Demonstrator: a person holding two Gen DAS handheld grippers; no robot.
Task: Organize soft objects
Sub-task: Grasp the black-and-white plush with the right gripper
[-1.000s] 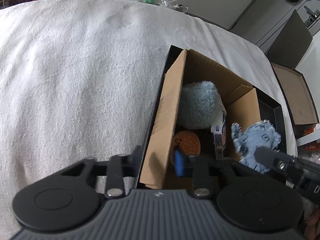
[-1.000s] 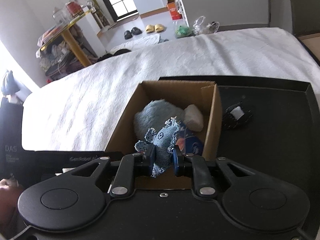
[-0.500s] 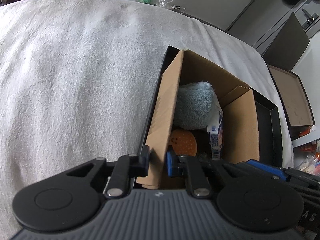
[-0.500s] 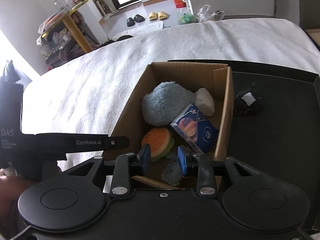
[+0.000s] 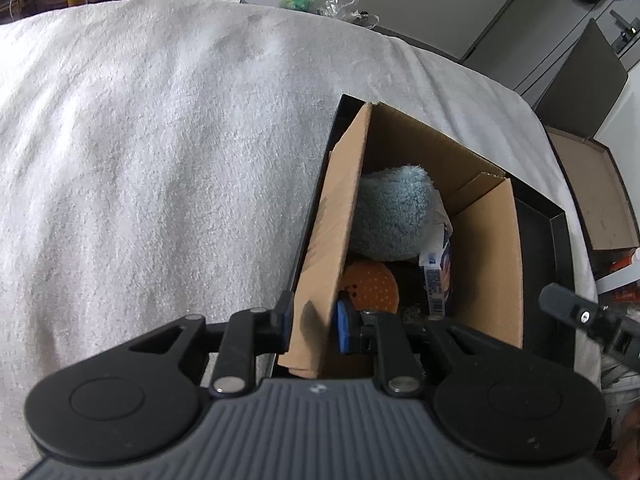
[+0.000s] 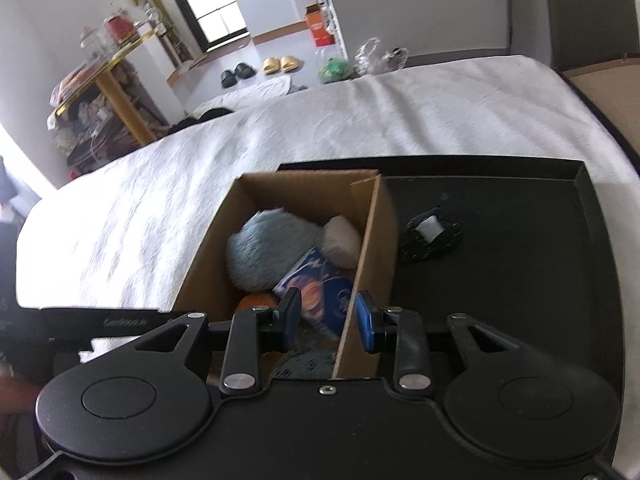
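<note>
Since a second ago the denim toy has left the right gripper (image 6: 327, 317) and now lies at the near bottom of the cardboard box (image 6: 312, 188); its jaws stand apart, astride the box's right wall without pinching it. The left gripper (image 5: 313, 316) has its jaws narrow, clamped on the box's left wall. Inside, nearest to farthest: an orange burger plush (image 5: 370, 286), a blue carton (image 6: 320, 290), a fluffy blue-grey plush (image 6: 270, 246). The box sits in the left corner of a black tray (image 6: 520, 200) on the white-covered bed (image 5: 160, 140).
</note>
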